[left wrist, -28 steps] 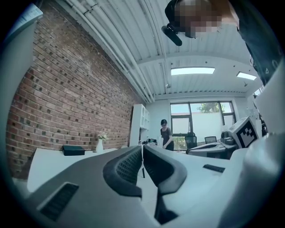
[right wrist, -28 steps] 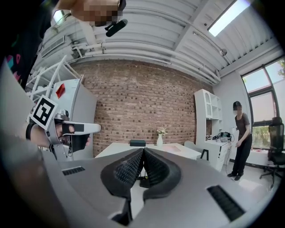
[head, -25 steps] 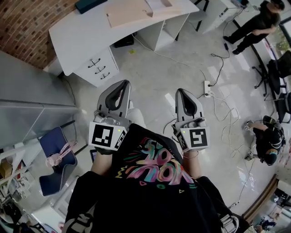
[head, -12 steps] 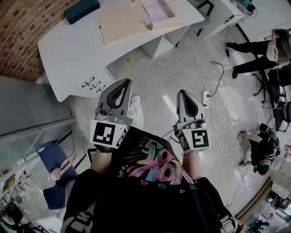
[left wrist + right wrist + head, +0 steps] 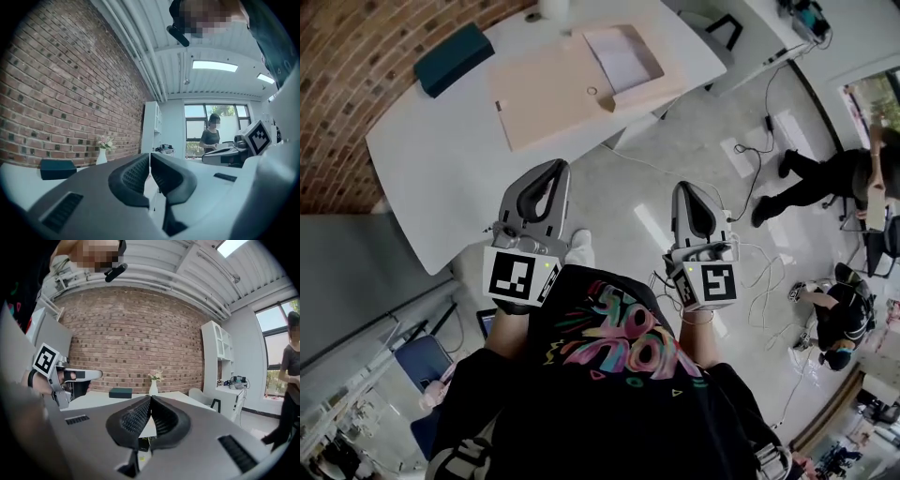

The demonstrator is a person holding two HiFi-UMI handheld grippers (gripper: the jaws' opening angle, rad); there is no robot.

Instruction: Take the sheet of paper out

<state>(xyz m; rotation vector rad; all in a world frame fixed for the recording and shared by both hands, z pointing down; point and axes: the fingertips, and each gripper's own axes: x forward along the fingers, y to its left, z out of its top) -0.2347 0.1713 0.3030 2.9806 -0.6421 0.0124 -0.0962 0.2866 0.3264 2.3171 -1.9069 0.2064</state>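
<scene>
In the head view a white table (image 5: 431, 164) stands ahead. On it lies a flat beige box (image 5: 551, 92) with an open tray at its right end that holds a white sheet of paper (image 5: 622, 54). My left gripper (image 5: 555, 171) is shut and empty, held level over the floor just short of the table's near edge. My right gripper (image 5: 685, 191) is shut and empty too, over the floor to the right of the table. In the left gripper view the left gripper (image 5: 149, 165) has its pads together; the right gripper (image 5: 150, 402) looks the same in its own view.
A dark teal case (image 5: 455, 57) and a white vase (image 5: 153, 387) stand at the table's far side by the brick wall (image 5: 356, 66). Cables (image 5: 764, 272) trail over the floor at right, where a person (image 5: 825, 178) walks. A blue chair (image 5: 422, 361) is at lower left.
The table and the beige box have come nearer and lower in the head view as I walk toward them. Both grippers stay shut, held side by side.
</scene>
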